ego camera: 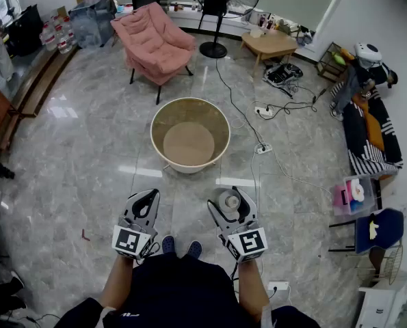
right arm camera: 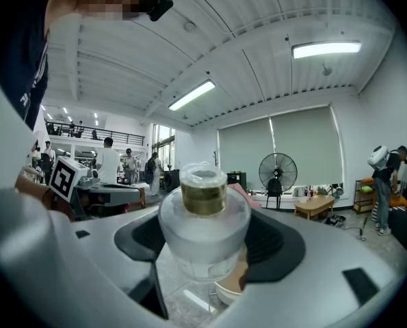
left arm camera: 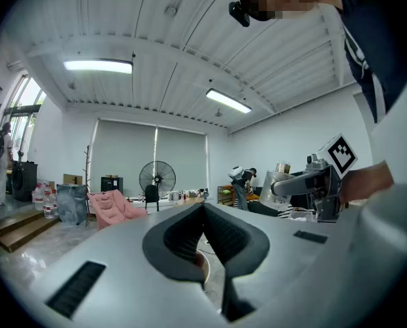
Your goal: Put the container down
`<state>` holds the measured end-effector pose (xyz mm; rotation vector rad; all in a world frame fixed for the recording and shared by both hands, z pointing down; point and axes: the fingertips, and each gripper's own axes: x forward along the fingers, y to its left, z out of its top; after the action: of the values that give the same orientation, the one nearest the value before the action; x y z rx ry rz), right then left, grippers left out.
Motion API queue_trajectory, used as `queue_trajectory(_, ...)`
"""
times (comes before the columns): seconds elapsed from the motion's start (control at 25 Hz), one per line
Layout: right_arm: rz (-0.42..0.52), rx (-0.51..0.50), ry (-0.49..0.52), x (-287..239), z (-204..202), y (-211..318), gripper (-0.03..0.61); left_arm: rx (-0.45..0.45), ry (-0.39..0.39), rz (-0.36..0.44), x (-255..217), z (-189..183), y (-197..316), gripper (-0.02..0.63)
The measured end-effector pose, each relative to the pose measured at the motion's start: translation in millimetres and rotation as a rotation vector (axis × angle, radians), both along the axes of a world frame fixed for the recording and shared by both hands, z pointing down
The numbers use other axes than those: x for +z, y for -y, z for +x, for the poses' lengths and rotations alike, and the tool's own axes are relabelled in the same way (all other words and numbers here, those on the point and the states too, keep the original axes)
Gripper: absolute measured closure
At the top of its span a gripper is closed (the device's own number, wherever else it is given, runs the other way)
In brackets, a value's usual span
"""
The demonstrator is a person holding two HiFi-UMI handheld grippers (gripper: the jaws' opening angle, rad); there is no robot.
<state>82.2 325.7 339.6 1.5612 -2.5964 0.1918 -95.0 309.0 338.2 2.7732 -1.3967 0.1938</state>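
Observation:
A clear, rounded container [right arm camera: 203,217] with a gold band under its cap [right arm camera: 203,195] sits upright between the jaws of my right gripper [right arm camera: 206,244]. The black pads press on its sides, and it hangs in the air. In the head view the container [ego camera: 232,201] and my right gripper [ego camera: 232,209] are above the grey floor, a little nearer than a big round beige tub [ego camera: 156,123]. My left gripper [ego camera: 147,200] is level with the right one, apart from the container. In its own view, the left gripper [left arm camera: 204,241] has its pads together with nothing between them.
A pink armchair [ego camera: 155,39] and a standing fan [ego camera: 220,5] are beyond the tub. Cables [ego camera: 241,111] and a power strip [ego camera: 263,149] run across the floor to the tub's right. A low wooden table [ego camera: 270,44] stands far right, and a blue chair [ego camera: 377,227] near right.

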Motion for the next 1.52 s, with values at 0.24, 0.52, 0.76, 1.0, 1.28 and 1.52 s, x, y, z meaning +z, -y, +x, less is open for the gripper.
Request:
queue_trajectory(0.24, -0.002, -0.001, 0.001, 0, 7, -1, 0.247, 0.017, -0.024, 0.036, -3, 9, -3, 0.589)
queue_trajectory(0.52, -0.001, -0.008, 0.007, -2, 11, 1, 0.247, 0.008, -0.001, 0.041, -5, 15, -3, 0.589)
queue_trajectory(0.76, -0.011, -0.009, -0.022, 6, 14, -4, 0.247, 0.000, 0.019, 0.020, -3, 18, -10, 0.589)
queue_trajectory(1.0, -0.005, -0.042, -0.038, 8, 20, -9, 0.247, -0.001, -0.005, 0.048, -6, 30, -17, 0.589)
queue_trajectory(1.28, -0.013, -0.093, -0.084, 18, 37, -14, 0.247, -0.020, 0.053, 0.033, 9, 52, -25, 0.589)
queue_trajectory(1.52, -0.030, -0.111, -0.073, 30, 48, -9, 0.247, -0.024, 0.079, 0.036, 13, 61, -28, 0.589)
